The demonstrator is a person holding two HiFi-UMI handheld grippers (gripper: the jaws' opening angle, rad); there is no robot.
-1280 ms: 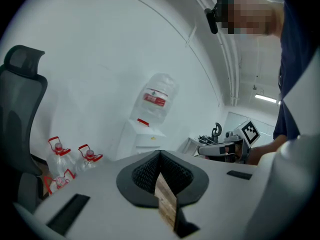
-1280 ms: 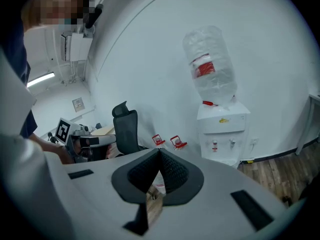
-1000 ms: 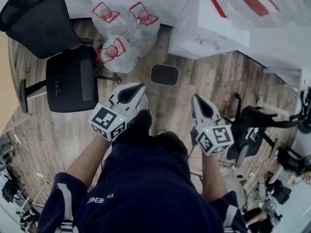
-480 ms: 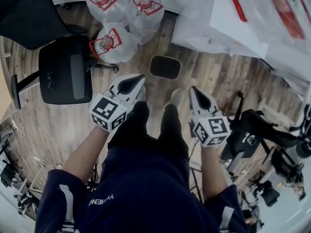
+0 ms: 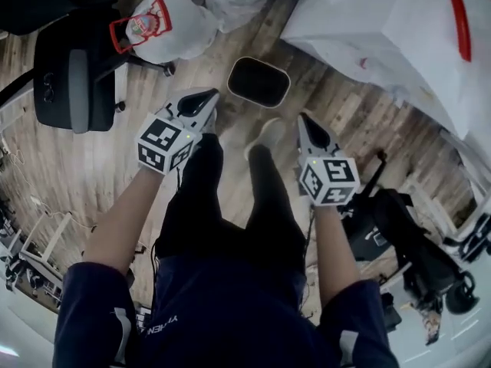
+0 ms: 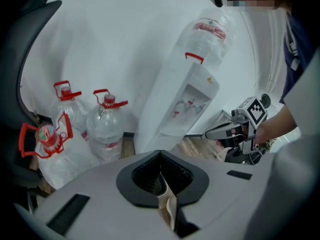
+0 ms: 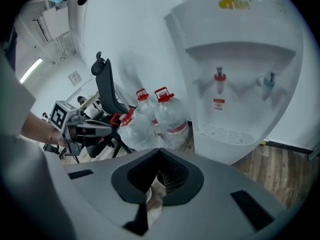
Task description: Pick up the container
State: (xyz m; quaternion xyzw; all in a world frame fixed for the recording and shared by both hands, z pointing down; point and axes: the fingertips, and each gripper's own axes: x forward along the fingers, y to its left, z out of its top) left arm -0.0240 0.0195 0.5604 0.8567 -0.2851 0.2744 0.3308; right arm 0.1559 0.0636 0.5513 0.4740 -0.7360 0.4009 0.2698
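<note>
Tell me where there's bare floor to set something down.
Bare wood floor lies between the office chair and the person's legs, plus a strip between the dark container and the white dispenser. Crowded: water jugs upper left, dark gear lower right.

This looks like an office or lab workroom. Straight ahead of the jaws of the right gripper (image 7: 159, 155) stands a white plastic floor-standing water dispenser (image 7: 240, 79) with one red and one blue tap. Just left of it, beyond the jaws, clear plastic water jugs with red caps and handles (image 7: 167, 118) cluster on the brown wood-plank floor (image 7: 282, 171). Farther left of the jaws is a black high-backed swivel office chair (image 7: 106, 91), and a bright ceiling strip light (image 7: 31, 70) shows high up.
</note>
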